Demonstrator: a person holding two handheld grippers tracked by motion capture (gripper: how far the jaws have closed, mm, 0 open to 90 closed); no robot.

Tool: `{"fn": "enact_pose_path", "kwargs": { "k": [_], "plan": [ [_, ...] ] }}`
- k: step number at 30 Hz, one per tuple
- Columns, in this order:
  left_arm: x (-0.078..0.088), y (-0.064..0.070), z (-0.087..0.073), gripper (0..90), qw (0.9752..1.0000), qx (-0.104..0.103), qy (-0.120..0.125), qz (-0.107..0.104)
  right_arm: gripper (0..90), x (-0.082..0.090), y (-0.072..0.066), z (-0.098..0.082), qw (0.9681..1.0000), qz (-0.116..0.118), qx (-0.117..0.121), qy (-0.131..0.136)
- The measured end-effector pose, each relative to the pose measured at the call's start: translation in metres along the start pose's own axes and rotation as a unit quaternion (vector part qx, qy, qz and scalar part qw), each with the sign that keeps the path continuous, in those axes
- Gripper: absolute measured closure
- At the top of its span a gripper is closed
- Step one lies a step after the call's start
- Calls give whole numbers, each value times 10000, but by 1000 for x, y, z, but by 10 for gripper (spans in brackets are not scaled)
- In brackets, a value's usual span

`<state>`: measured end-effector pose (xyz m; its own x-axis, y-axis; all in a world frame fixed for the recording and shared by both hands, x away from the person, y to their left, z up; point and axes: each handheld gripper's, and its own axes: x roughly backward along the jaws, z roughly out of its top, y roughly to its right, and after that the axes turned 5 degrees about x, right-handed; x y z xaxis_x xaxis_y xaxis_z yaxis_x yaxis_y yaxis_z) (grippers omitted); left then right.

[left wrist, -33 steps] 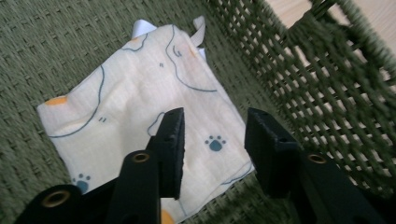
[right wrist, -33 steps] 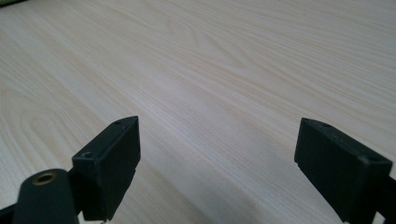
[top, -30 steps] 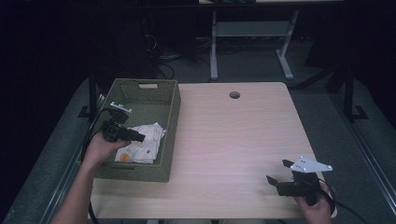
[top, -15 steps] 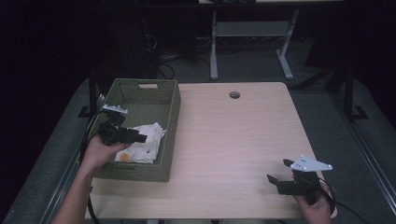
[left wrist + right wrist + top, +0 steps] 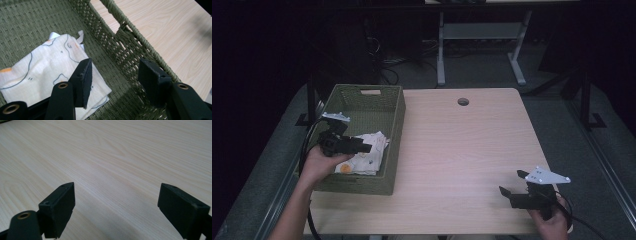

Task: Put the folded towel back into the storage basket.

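1. Nearest the person, at the table's [image 5: 462, 150] front right corner and well apart from the woven basket [image 5: 394, 120], the right hand [image 5: 549, 220] holds the right gripper [image 5: 509, 192] low over the bare wood. In the right gripper view its jaws stand wide apart with nothing but pale wood grain between them (a grey three-cornered plate [image 5: 549, 176] sits on top of it).
2. At the table's left side, the left hand [image 5: 319, 162] reaches over the basket's outer wall and holds the left gripper [image 5: 367, 147] inside the basket. In the left gripper view its jaws are parted, gripping nothing; one jaw hangs above the folded cloth [image 5: 50, 67], the other close to the basket's inner wall on the table side.
3. The cloth, cream-white with dark outline drawings and orange patches, lies on the basket's floor in its near half, a little away from the wall on the table side.
4. The basket is olive green, rectangular, with a handle cut-out [image 5: 370, 92] in its far wall.
5. Beyond the basket, near the table's far edge, there is a round cable hole [image 5: 463, 101].
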<state>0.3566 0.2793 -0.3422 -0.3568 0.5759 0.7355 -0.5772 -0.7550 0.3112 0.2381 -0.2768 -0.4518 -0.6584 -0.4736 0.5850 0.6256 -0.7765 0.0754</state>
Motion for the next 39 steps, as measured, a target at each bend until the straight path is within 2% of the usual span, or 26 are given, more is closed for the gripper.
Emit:
{"fn": "enact_pose_path", "kwargs": {
  "k": [4,17,21,25,39],
  "plan": [
    [3,1,1,458,9999,10,121,-62,139,0,0,0,10000,-7,-8,-16],
    [6,12,8,446,9995,-67,266,-164,139,0,3,-1,10000,5,-52,-32],
    [5,19,12,440,9992,-169,290,-218,139,0,4,-1,10000,-7,-52,-30],
    [3,24,16,433,9987,-152,379,-298,139,1,4,-1,10000,-4,-62,-21],
    [-5,45,23,419,9975,-360,399,-463,139,2,4,-1,9999,-42,-113,-5]
  ]
}}
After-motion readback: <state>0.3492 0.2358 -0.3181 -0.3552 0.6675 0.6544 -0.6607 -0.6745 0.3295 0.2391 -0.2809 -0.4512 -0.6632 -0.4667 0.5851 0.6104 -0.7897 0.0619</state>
